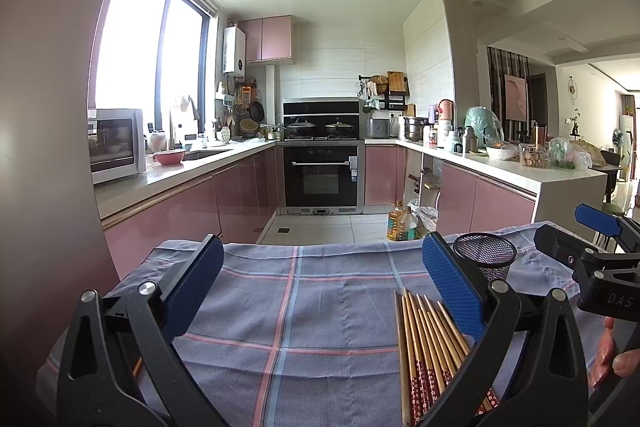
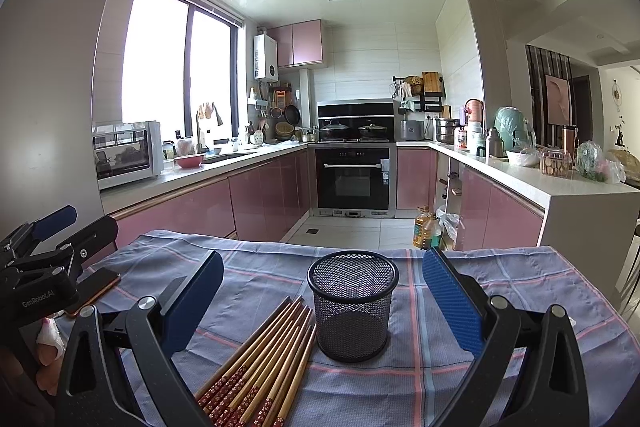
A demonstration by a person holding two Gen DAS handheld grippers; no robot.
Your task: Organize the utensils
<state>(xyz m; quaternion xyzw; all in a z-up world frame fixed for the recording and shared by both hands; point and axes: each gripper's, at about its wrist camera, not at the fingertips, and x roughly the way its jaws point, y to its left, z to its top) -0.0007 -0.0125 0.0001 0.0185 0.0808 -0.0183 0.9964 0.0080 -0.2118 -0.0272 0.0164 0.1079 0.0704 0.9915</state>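
A bundle of wooden chopsticks (image 2: pixel 262 359) with red patterned ends lies flat on the plaid cloth (image 2: pixel 460 379) that covers the bench, just beside the black mesh cup (image 2: pixel 353 305), which stands upright on the same cloth with nothing seen inside. The right tongs (image 2: pixel 323 301) hang above the cloth with their blue pads spread wide, the cup between them but untouched. The left tongs (image 1: pixel 323 289) are likewise wide open and hold nothing; in the left wrist view the chopsticks (image 1: pixel 430 347) lie close against the inner side of one blue pad, with the mesh cup (image 1: pixel 484 257) beyond it. A phone (image 2: pixel 94 291) rests on the cloth at the left.
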